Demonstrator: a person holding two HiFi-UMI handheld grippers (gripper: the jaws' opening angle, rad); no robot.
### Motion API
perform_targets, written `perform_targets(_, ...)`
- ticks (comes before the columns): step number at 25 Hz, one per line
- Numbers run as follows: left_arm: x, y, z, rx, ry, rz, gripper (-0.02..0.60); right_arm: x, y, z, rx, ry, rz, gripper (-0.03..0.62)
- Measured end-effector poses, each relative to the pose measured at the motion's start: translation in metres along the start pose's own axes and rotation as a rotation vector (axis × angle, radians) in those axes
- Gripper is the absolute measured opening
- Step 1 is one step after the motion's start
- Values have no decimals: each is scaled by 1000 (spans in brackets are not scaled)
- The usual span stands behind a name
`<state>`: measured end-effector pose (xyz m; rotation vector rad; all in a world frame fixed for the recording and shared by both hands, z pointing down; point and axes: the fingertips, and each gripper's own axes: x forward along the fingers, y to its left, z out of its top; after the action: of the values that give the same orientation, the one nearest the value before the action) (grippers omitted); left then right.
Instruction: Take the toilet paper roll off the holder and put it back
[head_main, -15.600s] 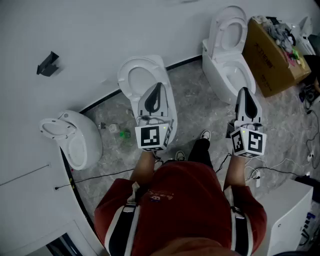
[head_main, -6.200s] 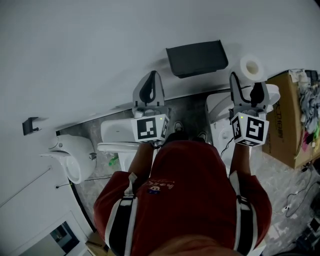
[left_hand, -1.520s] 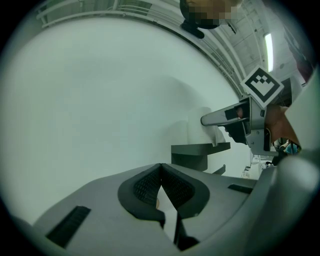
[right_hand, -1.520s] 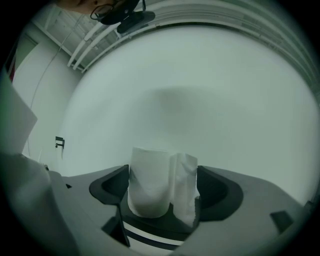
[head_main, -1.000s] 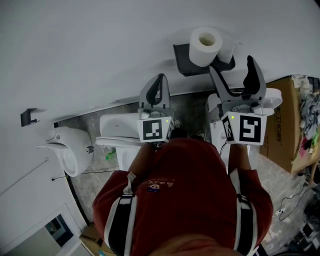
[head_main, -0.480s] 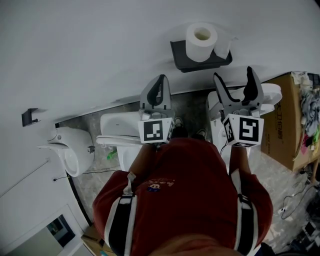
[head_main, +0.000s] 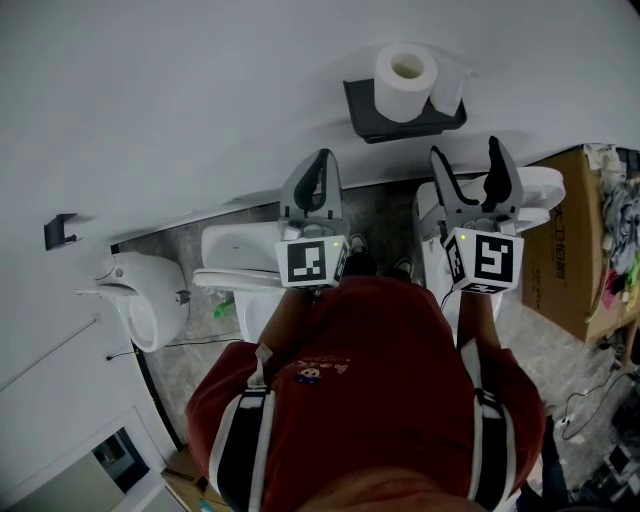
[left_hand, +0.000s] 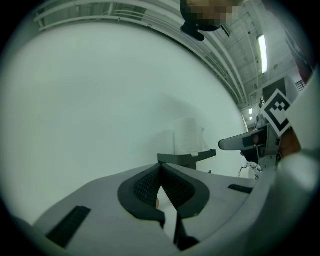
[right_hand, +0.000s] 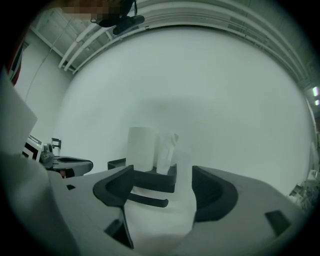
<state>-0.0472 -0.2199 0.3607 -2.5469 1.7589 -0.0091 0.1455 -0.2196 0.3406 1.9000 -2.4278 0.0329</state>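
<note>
A white toilet paper roll (head_main: 406, 82) stands upright on the dark wall-mounted holder shelf (head_main: 372, 122), with a loose tail of paper (head_main: 452, 92) beside it. My right gripper (head_main: 466, 150) hangs open just in front of and below the shelf. Its jaws have just been closing a little, with nothing between them. In the right gripper view the roll (right_hand: 141, 149) and shelf (right_hand: 150, 179) lie straight ahead beyond the right gripper (right_hand: 162, 182). My left gripper (head_main: 320, 160) is shut and empty, left of the holder; the roll (left_hand: 189, 136) shows past the left gripper (left_hand: 161, 169).
A white toilet (head_main: 240, 265) sits below the left gripper, and another (head_main: 540, 190) below the right. A third white fixture (head_main: 135, 300) stands at the left wall. There is a cardboard box (head_main: 580, 260) at the right and a small dark hook (head_main: 58, 232) on the wall.
The right gripper has drawn back and down from the roll, and its jaws have narrowed slightly. The roll stays on the shelf. The left gripper has not moved.
</note>
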Motion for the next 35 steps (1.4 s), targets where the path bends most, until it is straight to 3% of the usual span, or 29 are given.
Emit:
perform_targets(10, 1, -2, 3, -3, -8, -3, 14, -7, -1, 2, 63, -57, 18, 13)
perform_targets(35, 3, -8, 8, 2, -15, 9, 15, -9, -10, 3, 41, -76, 18, 9)
